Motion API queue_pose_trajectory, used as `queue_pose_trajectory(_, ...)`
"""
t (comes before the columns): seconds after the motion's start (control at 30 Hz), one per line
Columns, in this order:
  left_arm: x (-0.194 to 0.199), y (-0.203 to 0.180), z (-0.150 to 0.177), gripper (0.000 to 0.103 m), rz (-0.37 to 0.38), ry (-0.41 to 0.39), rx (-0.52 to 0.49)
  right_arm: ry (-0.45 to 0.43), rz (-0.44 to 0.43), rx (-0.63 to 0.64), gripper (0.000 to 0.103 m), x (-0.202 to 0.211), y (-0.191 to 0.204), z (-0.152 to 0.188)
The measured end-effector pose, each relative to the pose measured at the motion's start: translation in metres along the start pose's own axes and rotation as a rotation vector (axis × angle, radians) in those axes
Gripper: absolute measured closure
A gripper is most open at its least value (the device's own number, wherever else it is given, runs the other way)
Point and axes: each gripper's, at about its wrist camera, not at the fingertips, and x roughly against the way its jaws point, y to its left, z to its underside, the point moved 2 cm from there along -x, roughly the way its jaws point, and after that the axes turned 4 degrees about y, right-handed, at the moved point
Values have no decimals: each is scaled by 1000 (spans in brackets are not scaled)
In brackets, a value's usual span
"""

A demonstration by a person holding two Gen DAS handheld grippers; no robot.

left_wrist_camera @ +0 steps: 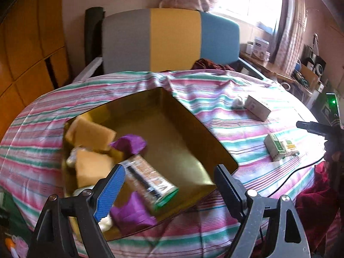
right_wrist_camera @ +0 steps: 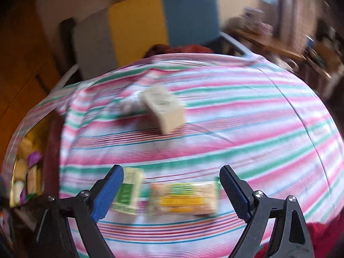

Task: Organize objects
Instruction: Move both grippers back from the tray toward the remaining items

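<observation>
A gold tray (left_wrist_camera: 182, 150) lies on the striped cloth and holds yellow sponges (left_wrist_camera: 90, 135), purple wrappers (left_wrist_camera: 129, 143) and a brown box with a green end (left_wrist_camera: 150, 180). My left gripper (left_wrist_camera: 169, 185) is open above the tray's near end, over the brown box, touching nothing. My right gripper (right_wrist_camera: 172, 189) is open and empty, low over a yellow-and-green snack packet (right_wrist_camera: 185, 200) and a small green-and-white box (right_wrist_camera: 128, 191). The view is blurred. A white box (right_wrist_camera: 163, 110) and a crumpled white thing (right_wrist_camera: 126, 106) lie farther back. The tray (right_wrist_camera: 23, 172) shows at the left edge.
A grey, yellow and blue chair back (left_wrist_camera: 169, 40) stands behind the table. A cluttered wooden shelf (left_wrist_camera: 279, 68) runs along the right under the window. Red cloth (left_wrist_camera: 311, 204) hangs at the table's right front. A black cable (left_wrist_camera: 290, 172) crosses the cloth.
</observation>
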Motion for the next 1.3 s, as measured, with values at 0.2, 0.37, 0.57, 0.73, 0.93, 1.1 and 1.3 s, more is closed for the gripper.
queue_pose_trajectory(0.2,-21,-35,-17,17,55,46,-61,23,-30,-155,11,-7,-31,0)
queue_pose_trajectory(0.37,-40,-61,-30,17,131,92,-77,58,-32,-197,11,-15,-36,2)
queue_pose_trajectory(0.57,-52,-97,-46,17,181,98,-127,96,0,-240,11,-21,-46,6)
queue_pose_trajectory(0.73,-67,-117,-58,17,177,113,-154,123,-4,-265,11,-27,-52,9)
queue_pose_trajectory(0.93,-85,-134,-67,17,212,159,-157,125,-17,-281,11,-25,-55,9)
queue_pose_trajectory(1.1,-94,-147,-74,17,230,173,-166,118,-28,-313,10,-23,-61,8)
queue_pose_trajectory(1.3,-109,-165,-91,17,257,198,-167,101,-37,-346,10,-19,-66,8)
